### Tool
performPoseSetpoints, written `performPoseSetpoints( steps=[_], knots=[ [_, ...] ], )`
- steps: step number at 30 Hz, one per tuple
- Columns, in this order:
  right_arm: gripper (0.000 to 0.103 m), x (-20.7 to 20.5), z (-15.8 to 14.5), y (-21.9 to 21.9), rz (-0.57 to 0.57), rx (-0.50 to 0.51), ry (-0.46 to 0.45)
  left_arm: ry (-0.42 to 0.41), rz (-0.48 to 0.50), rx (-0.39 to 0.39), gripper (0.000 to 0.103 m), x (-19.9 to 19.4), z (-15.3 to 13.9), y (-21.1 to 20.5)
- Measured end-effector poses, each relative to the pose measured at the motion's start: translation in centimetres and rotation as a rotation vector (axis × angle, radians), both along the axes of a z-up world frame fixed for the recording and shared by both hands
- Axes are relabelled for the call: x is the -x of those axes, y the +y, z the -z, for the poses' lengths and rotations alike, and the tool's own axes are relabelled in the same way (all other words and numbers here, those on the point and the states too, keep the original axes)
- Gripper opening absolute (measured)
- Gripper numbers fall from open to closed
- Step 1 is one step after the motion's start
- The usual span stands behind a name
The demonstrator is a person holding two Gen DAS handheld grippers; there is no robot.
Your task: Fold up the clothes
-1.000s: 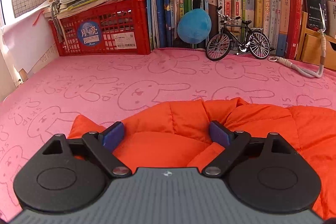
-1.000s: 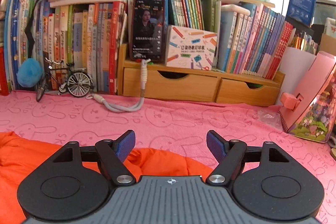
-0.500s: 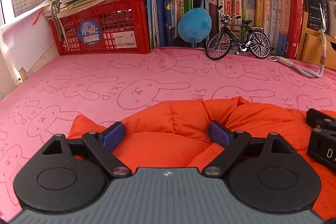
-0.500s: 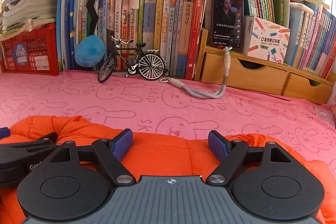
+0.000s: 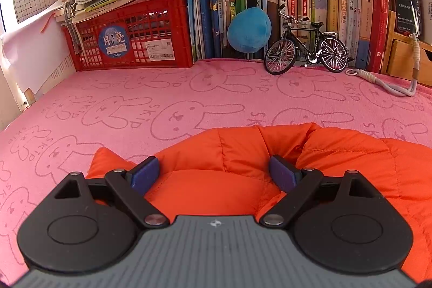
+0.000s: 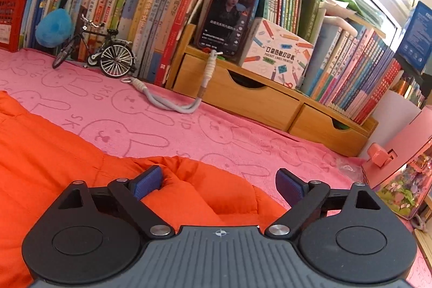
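Note:
An orange puffy jacket [image 5: 337, 166] lies bunched on the pink rabbit-print cloth [image 5: 189, 99]. My left gripper [image 5: 213, 170] is open and sits low over the jacket's left part, with a padded fold bulging between its blue pads [image 5: 144, 173]. In the right wrist view the jacket [image 6: 54, 153] fills the lower left. My right gripper [image 6: 218, 181] is open over the jacket's right end, its left pad [image 6: 147, 180] against orange fabric and its right pad [image 6: 289, 186] over pink cloth. Neither gripper holds the jacket.
Along the back stand a red crate [image 5: 135, 39] under stacked papers, a row of books [image 5: 324, 4], a blue plush ball [image 5: 248, 29] and a model bicycle [image 5: 305, 50]. A phone [image 6: 229, 15] leans on a wooden drawer unit [image 6: 256, 99], its lanyard [image 6: 167, 101] on the cloth. A pink toy house [image 6: 405, 153] stands at right.
The right gripper swung left over the jacket beside the left gripper, then back to the jacket's right end, now tilted. It has left the left wrist view. The left gripper stayed put.

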State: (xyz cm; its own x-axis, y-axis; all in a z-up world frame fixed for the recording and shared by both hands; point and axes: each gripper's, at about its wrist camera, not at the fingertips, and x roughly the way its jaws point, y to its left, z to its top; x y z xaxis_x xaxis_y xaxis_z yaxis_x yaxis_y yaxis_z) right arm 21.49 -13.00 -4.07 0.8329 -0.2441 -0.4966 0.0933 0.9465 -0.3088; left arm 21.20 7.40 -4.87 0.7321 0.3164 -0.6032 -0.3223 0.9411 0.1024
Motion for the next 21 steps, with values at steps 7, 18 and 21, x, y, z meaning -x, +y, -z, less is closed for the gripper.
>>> performPoseSetpoints(
  steps=[7, 18, 21],
  knots=[
    [0.090, -1.5, 0.1, -6.1, 0.163, -0.272, 0.078, 0.002, 0.001, 0.005, 0.090, -0.1, 0.1, 0.0],
    [0.086, 8.2, -5.8, -4.1, -0.096, -0.378, -0.242, -0.231, 0.066, -0.002, 0.086, 8.3, -5.3, 0.1],
    [0.087, 10.3, -5.6, -1.2, -0.252, -0.306, -0.186, -0.216, 0.104, -0.066, 0.086, 9.7, -4.9, -1.9]
  ],
)
